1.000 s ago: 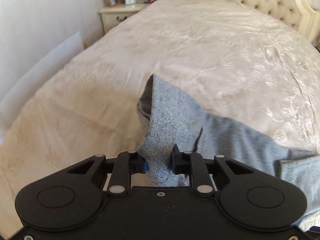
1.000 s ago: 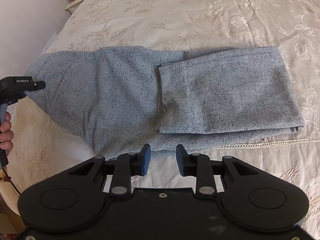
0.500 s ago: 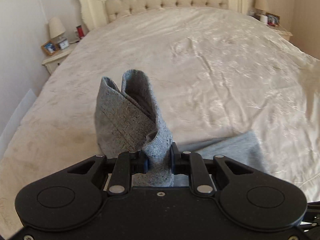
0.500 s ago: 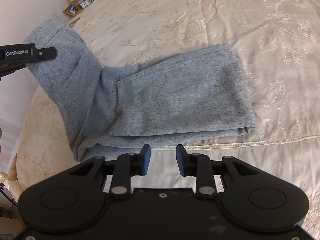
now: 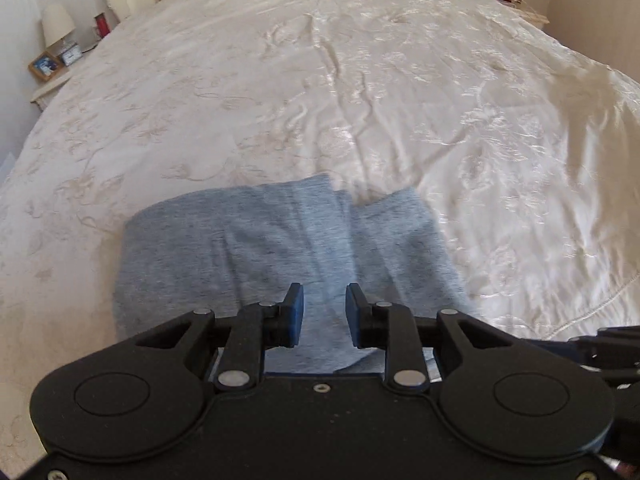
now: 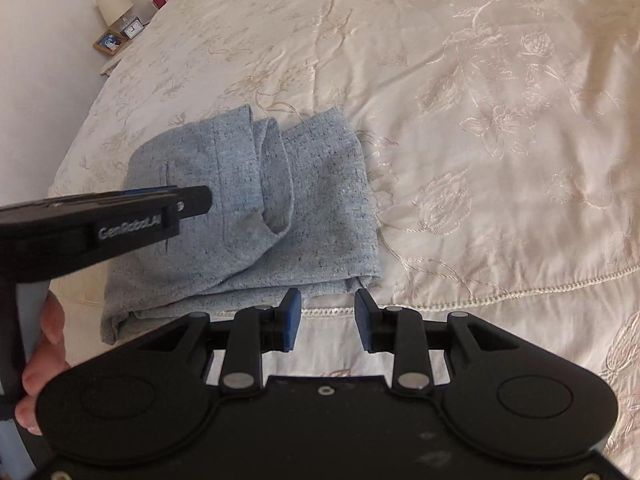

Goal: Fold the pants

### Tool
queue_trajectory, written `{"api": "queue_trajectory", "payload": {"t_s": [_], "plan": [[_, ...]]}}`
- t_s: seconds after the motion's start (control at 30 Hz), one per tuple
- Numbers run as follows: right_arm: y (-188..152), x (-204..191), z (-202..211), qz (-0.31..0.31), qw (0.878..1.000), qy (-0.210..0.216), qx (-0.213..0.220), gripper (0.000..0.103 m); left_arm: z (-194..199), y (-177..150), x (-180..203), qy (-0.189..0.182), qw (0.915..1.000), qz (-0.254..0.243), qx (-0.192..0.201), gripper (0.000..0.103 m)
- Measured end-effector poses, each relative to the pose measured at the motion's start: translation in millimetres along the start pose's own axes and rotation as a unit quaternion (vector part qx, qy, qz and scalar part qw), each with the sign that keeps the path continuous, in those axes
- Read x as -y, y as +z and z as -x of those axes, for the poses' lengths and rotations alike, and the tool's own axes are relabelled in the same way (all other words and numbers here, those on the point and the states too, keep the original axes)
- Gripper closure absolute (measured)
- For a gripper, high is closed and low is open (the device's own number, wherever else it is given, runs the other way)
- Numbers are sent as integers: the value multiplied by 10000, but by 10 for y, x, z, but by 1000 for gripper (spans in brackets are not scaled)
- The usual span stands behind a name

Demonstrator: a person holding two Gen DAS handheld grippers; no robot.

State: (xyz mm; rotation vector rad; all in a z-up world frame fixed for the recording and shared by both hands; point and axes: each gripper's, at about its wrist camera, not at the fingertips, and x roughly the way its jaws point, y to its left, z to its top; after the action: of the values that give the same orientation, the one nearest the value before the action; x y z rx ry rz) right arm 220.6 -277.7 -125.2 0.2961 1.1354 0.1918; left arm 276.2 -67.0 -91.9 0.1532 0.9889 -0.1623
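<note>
The left gripper (image 5: 323, 314) is spreading its jaws above the pants (image 6: 248, 216), pinching nothing, likely releasing the fold; the right gripper (image 6: 328, 322) waits spread, empty, beside their near edge; pants lie bundled on the bedspread (image 6: 480, 120).

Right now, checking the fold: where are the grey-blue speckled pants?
The grey-blue speckled pants lie folded near the cream embroidered bedspread's front edge, left in the right wrist view.

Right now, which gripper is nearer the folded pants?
Left. The left gripper hangs directly over the pants, jaws opening with nothing pinched. The right gripper sits just off their near edge, over the bedspread, empty.
</note>
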Motion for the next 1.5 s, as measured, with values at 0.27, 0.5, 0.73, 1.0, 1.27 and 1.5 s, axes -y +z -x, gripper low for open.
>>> {"api": "queue_trajectory", "payload": {"t_s": [0.27, 0.5, 0.73, 1.0, 1.27, 1.5], "plan": [[344, -378, -341, 332, 9989, 287, 160, 69, -461, -72, -1007, 824, 9921, 842, -432, 70], [619, -526, -609, 401, 9990, 107, 159, 68, -1047, 80, -747, 534, 9956, 267, -719, 85], [756, -519, -830, 363, 9993, -62, 21, 67, -1050, 54, -513, 573, 9949, -390, -737, 103], [799, -478, -980, 298, 9993, 223, 69, 64, -468, -8, -1111, 454, 9979, 337, -308, 80], [803, -556, -1302, 546, 9976, 399, -160, 64, -394, -277, -1499, 1005, 9931, 431, -417, 80], [773, -442, -1033, 633, 9978, 189, 26, 100, -368, -431, -1476, 859, 9947, 263, -507, 80]]}}
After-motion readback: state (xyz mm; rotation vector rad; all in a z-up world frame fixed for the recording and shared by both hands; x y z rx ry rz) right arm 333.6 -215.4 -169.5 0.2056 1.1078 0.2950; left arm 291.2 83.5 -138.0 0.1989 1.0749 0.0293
